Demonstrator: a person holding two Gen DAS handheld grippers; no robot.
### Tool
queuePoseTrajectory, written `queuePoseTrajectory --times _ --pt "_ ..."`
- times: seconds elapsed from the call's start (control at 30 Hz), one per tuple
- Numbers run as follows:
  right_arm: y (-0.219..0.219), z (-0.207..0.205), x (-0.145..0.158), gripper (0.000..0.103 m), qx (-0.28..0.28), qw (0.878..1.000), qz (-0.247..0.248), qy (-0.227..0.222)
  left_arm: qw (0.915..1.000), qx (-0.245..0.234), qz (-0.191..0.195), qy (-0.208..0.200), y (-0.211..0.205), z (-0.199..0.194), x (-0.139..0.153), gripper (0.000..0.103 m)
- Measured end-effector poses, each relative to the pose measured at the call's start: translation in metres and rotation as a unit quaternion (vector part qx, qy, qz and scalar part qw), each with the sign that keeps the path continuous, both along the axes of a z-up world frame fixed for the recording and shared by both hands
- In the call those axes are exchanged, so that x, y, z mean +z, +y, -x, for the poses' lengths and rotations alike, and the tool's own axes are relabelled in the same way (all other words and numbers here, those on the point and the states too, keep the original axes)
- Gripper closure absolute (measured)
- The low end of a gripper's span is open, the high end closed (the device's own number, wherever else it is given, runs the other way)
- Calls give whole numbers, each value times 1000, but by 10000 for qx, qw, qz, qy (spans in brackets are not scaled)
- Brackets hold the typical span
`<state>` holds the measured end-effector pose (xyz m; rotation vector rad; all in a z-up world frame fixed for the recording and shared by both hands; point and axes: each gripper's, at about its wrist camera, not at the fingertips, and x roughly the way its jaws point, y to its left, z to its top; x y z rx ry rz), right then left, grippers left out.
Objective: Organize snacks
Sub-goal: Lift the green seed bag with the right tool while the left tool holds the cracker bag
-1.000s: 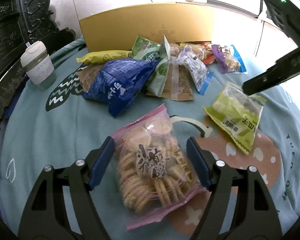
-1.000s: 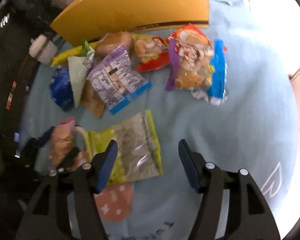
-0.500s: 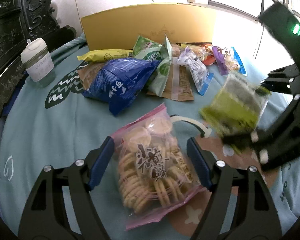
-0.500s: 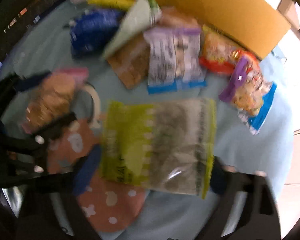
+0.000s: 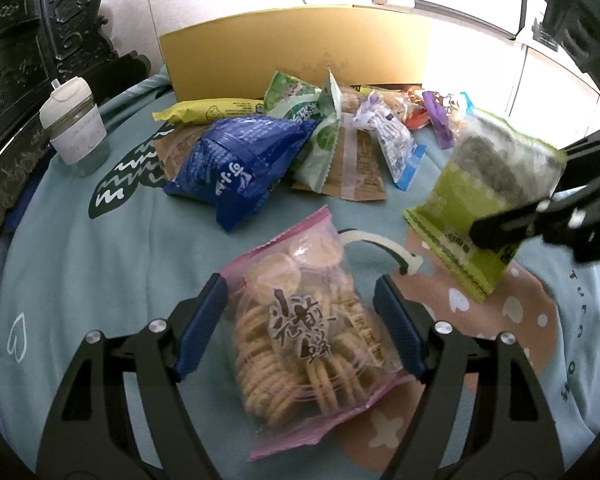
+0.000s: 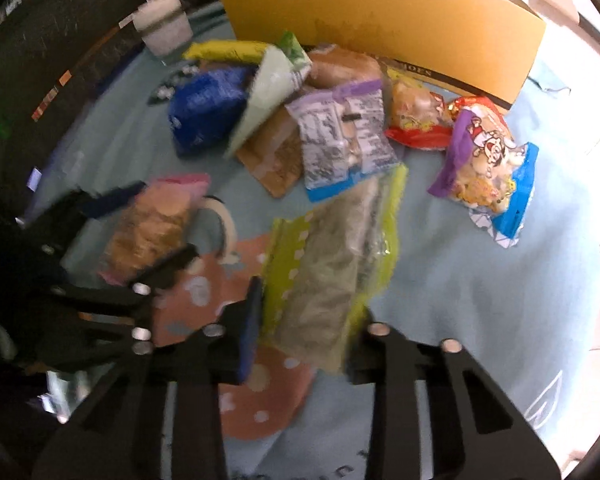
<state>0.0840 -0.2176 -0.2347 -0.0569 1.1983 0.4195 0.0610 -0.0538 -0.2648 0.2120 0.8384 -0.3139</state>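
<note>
My right tongs (image 6: 304, 328) are closing on the green snack packet (image 6: 332, 256), lifted just right of the pink biscuit bag (image 5: 304, 336), which lies between my open left tongs (image 5: 300, 320) on the cloth-covered surface (image 5: 100, 264).

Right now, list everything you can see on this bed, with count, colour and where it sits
Biscuit bag: one, pink-edged clear, lying between the left fingers, near front.
Seaweed-type packet: one, lime green, tilted up off the cloth at right, between the right fingers.
Blue bag: one, dark blue, centre left.
Yellow packet: one, by the box.
Green-white packets: two, leaning in the pile.
Brown packet: one, flat under the pile.
Purple-blue packets: two, right part of the pile.
Red packet: one, near the box.
Box: one, yellow, behind the pile.
Cup: one, white-lidded, far left.
Sheet: teal, patterned.
Left gripper: open.
Right gripper: closing on the lime packet.
</note>
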Motion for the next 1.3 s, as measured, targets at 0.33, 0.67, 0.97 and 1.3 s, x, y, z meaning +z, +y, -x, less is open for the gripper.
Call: queuePoseTrajectory --times 0.33,0.67,0.97,1.3 --pt "-56 10 10 79 -732 9917 -973 405 9998 -119 179 -10 8 -1 5 52" --pt "-68 2 -36 10 -1022 9488 -2985 161 9999 -81 127 -58 6 0 4 51" --pt "-64 6 -30 7 -1248 9535 -2737 197 9999 -102 -58 -70 2 1 2 44" --pt "-63 -6 -23 88 -1388 9622 -2180 854 9999 -114 -45 -85 2 2 1 46"
